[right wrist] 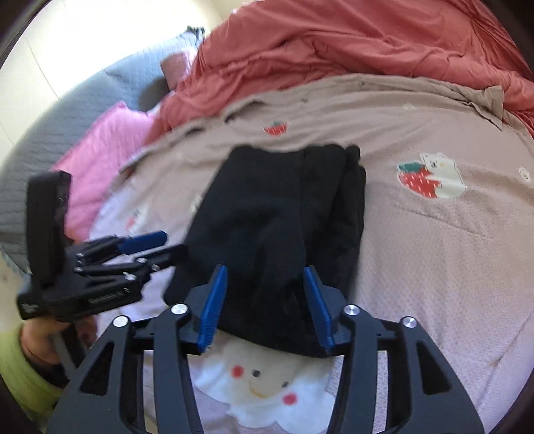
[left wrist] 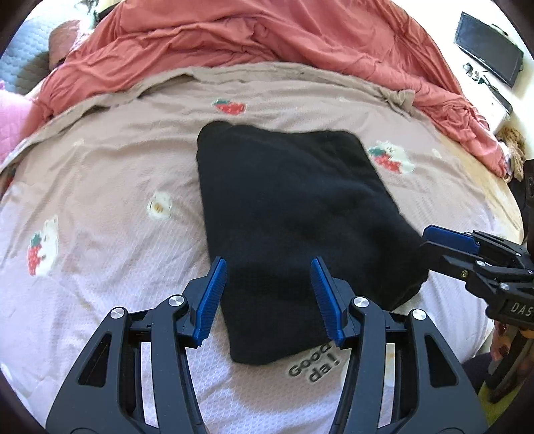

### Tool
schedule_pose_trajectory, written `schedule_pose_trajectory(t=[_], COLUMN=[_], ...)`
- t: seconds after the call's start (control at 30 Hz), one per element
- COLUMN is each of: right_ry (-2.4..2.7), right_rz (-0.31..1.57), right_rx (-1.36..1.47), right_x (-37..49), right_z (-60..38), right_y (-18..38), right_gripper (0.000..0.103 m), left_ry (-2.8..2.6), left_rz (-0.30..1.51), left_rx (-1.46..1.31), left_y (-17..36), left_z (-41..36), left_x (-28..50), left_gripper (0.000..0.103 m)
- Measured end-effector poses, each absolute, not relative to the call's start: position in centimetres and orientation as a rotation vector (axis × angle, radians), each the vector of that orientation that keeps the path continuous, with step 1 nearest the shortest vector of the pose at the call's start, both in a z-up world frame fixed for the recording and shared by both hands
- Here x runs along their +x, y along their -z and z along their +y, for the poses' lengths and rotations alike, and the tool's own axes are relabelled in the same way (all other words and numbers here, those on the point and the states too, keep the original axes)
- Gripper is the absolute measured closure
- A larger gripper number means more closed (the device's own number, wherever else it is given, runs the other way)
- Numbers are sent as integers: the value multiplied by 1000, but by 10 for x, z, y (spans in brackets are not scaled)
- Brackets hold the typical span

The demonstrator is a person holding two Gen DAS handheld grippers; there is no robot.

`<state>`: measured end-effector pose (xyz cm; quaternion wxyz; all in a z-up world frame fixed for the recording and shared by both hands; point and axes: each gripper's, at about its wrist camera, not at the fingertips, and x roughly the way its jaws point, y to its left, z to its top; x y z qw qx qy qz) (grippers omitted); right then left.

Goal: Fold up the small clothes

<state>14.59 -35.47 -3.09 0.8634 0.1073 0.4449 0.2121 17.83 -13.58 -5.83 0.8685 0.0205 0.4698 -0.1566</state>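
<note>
A bed takes up both views, covered by a beige-pink sheet (left wrist: 100, 200) printed with strawberries and bears. A rumpled red duvet (left wrist: 267, 30) is heaped along its far side, with a pink pillow (right wrist: 100, 167) and a grey quilt (right wrist: 50, 127) beside it.

On the middle of the sheet lies the garment (left wrist: 287, 207), black and folded into a thick oblong, flat on the bed.

The left gripper (left wrist: 268, 290) hangs over the garment's near edge with its blue pads parted about halfway; the cloth shows between them, but the pads do not press it and it holds nothing.

The right gripper (right wrist: 265, 300) stands the same way over the garment's other near corner, jaws half apart and gripping nothing. A hand (right wrist: 36, 340) in a yellow-green sleeve holds the left tool's handle.
</note>
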Motion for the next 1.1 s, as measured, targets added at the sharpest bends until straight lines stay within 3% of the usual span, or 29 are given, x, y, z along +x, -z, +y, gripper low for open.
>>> schedule_pose_trajectory(t=[0.13, 0.17, 0.2, 0.23, 0.33, 0.5, 0.73, 0.97, 1.1], right_ry=[-430, -427, -427, -441, -476, -484, -393, -351, -379], right_rz=[984, 993, 1000, 1003, 998, 952, 1075, 1092, 1062], right_rx=[219, 214, 213, 221, 229, 248, 266, 250, 292], right_x=[152, 153, 154, 154, 153, 141, 147, 150, 147], right_z=[-353, -352, -352, -352, -351, -355, -361, -359, -365], right_y=[46, 49, 51, 52, 50, 34, 60, 66, 61], right_gripper=[51, 54, 62, 85, 90, 91, 90, 82, 71], left_ry=[312, 310, 310, 309, 314, 330, 326, 329, 326], left_rz=[1037, 1054, 1060, 1062, 1071, 1072, 1098, 1099, 1099], left_rx=[29, 28, 23, 16, 7, 11, 16, 16, 13], left_y=[75, 79, 81, 82, 82, 76, 84, 84, 86], left_z=[-131, -131, -130, -130, -130, -131, -131, -130, -129], left_x=[180, 180, 180, 180, 179, 175, 175, 176, 178], left_gripper=[57, 57, 57, 57, 57, 57, 56, 55, 55])
